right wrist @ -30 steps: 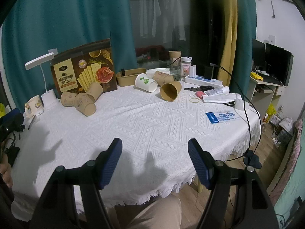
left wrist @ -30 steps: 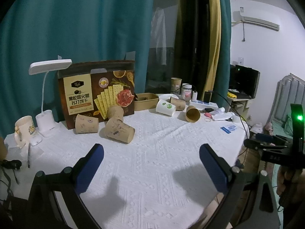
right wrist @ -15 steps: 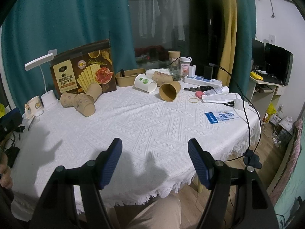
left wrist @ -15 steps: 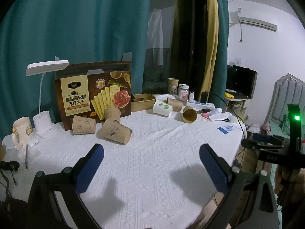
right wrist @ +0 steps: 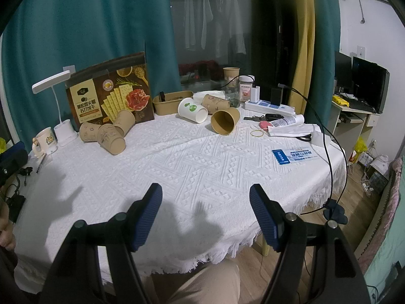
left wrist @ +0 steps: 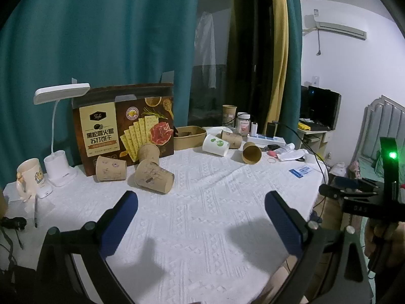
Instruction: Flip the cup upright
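Three brown paper cups point(left wrist: 154, 179) lie tipped on their sides in a cluster before the cracker box point(left wrist: 124, 124), at the far left of the white-clothed counter point(left wrist: 202, 223). Farther right lie three more: a white cup point(left wrist: 215, 145), a printed brown cup point(left wrist: 231, 138) and a plain brown cup point(right wrist: 224, 121) whose open mouth shows it empty. A kraft tray point(left wrist: 189, 137) holds something dark, too small to identify. Left tool point(left wrist: 200, 217) and right tool point(right wrist: 205, 212) both hang over the cloth, jaws spread wide, gripping nothing.
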